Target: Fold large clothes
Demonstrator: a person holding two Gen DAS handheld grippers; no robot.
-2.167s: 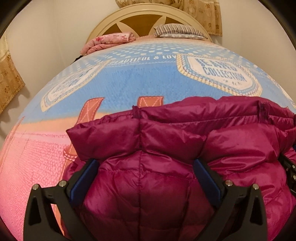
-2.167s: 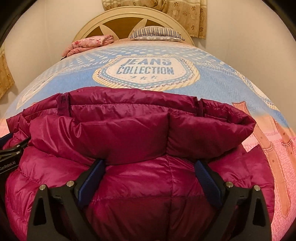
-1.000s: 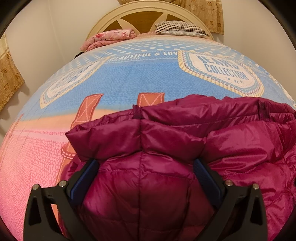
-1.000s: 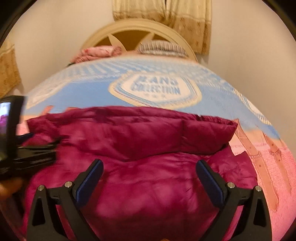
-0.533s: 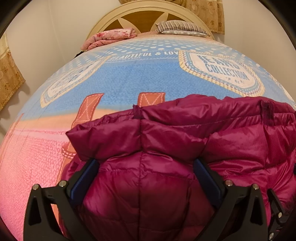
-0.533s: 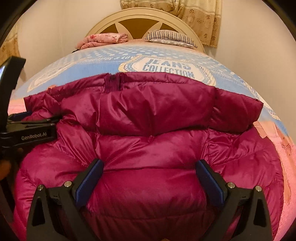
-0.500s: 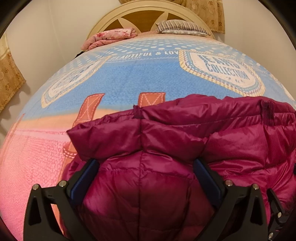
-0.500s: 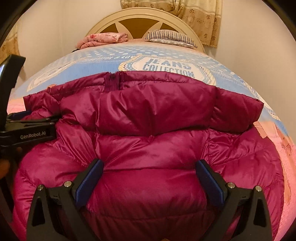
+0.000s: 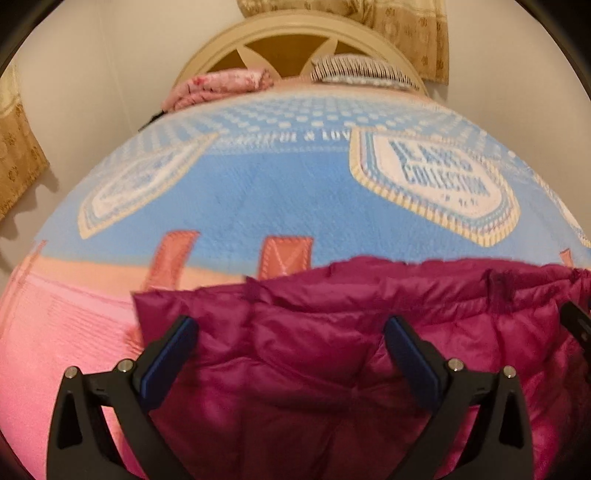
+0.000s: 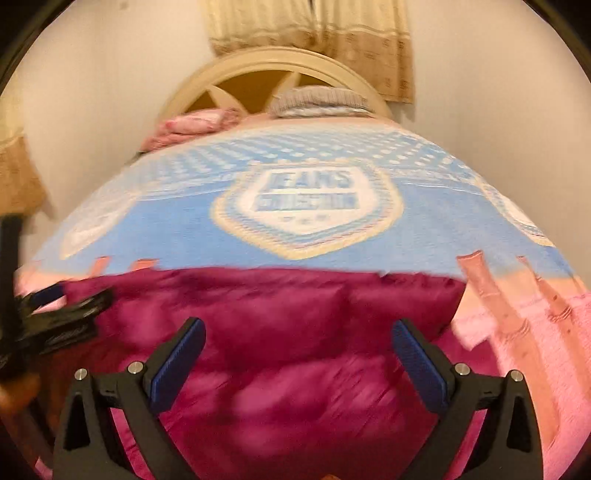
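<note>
A magenta puffer jacket [image 9: 351, 339] lies folded on the bed's near end, its collar edge facing the headboard; it also fills the lower right wrist view [image 10: 280, 332]. My left gripper [image 9: 291, 343] is open above the jacket's left part, holding nothing. My right gripper [image 10: 297, 347] is open above the jacket's right part, holding nothing. The left gripper shows at the left edge of the right wrist view [image 10: 62, 317]; the right gripper's tip shows at the right edge of the left wrist view [image 9: 576, 321].
The bed is covered by a blue and pink blanket [image 9: 258, 192] with a "Jeans Collection" badge [image 10: 306, 203]. A pink folded cloth [image 9: 218, 85] and a striped pillow [image 9: 358, 70] lie by the cream headboard [image 9: 295, 33]. Walls stand on both sides.
Both grippers have lifted and pulled back from the jacket, so more blanket shows beyond it. The right wrist view is motion-blurred. Both stay open.
</note>
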